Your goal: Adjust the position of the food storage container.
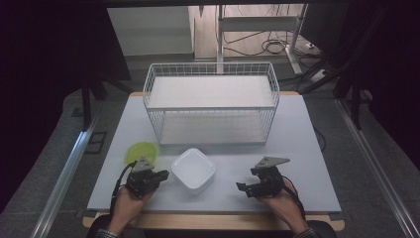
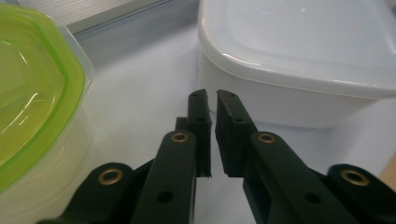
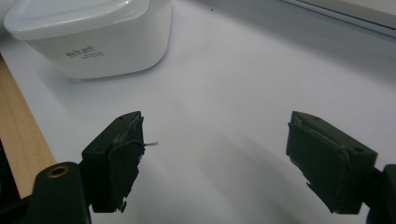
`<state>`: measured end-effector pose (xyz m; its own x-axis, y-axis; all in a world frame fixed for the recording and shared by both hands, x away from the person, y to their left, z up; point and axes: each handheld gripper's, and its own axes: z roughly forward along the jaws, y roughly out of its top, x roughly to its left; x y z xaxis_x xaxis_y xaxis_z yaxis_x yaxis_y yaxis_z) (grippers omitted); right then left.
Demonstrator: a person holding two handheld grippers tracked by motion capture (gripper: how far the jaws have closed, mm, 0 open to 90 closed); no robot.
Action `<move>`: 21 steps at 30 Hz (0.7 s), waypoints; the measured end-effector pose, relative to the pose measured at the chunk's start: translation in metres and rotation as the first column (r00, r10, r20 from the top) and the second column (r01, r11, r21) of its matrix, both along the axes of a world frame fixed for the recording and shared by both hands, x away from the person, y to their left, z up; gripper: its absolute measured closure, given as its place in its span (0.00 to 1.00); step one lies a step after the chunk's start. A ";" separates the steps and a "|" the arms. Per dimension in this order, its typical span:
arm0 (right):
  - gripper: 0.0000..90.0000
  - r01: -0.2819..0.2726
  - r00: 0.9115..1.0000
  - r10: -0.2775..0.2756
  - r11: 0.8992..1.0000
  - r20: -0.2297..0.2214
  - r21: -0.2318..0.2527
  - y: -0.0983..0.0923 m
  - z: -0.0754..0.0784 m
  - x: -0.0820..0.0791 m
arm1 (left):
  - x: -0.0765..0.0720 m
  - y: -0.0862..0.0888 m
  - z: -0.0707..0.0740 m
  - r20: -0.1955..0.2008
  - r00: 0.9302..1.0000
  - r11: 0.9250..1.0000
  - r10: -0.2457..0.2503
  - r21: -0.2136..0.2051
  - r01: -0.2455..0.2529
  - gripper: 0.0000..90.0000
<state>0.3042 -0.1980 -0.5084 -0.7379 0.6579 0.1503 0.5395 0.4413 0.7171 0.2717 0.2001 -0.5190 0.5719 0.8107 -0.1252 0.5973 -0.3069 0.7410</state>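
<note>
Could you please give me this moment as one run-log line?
left hand-held gripper: shut, empty, between green-lidded container and white container | right hand-held gripper: open, empty, above table

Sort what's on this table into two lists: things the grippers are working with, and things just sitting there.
In hand:
- white lidded container, between the grippers
- green-lidded container, beside the left gripper
- left gripper, jaws shut on nothing
- right gripper, jaws open, empty

Sitting there:
- white wire basket, at the back
- table
</note>
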 end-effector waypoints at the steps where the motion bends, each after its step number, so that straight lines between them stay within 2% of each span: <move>1: 0.21 -0.001 1.000 0.001 1.000 0.000 -0.004 0.000 0.000 0.000 | 0.004 -0.002 0.000 -0.001 1.000 1.000 0.009 0.008 -0.009 0.97; 3: 0.22 -0.001 1.000 0.001 1.000 -0.002 -0.003 0.001 -0.001 0.000 | 0.006 -0.004 -0.001 -0.001 1.000 1.000 0.015 0.011 -0.015 0.98; 6: 0.23 -0.004 1.000 0.004 1.000 -0.007 -0.003 0.001 -0.001 0.000 | 0.012 -0.012 -0.003 0.002 1.000 0.998 0.024 0.051 -0.024 0.98; 9: 0.24 -0.009 1.000 0.009 1.000 -0.008 -0.003 0.001 -0.001 0.000 | 0.015 -0.015 -0.004 0.005 1.000 0.997 0.028 0.071 -0.028 0.99; 11: 0.25 -0.012 1.000 0.012 1.000 -0.010 -0.001 0.002 -0.001 0.000 | 0.015 -0.014 -0.005 -0.004 1.000 0.998 0.027 0.049 -0.026 1.00; 14: 0.26 -0.019 1.000 0.019 1.000 -0.014 -0.001 0.004 0.001 -0.002 | 0.015 -0.014 -0.005 -0.007 1.000 0.999 0.019 0.041 -0.019 1.00; 18: 0.30 -0.041 0.999 0.041 0.999 -0.020 -0.002 0.009 0.001 -0.005 | 0.013 -0.019 -0.005 -0.011 1.000 0.999 -0.016 0.033 0.016 1.00; 21: 0.37 -0.057 0.998 0.057 0.998 -0.021 -0.011 0.012 0.003 -0.007 | 0.011 -0.026 -0.005 -0.015 0.999 0.998 -0.051 0.031 0.051 1.00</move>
<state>0.2971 -0.1865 -0.5057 -0.7713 0.6164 0.1588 0.5277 0.4798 0.7009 0.2824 0.1746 -0.5240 0.6111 0.7841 -0.1086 0.5907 -0.3605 0.7219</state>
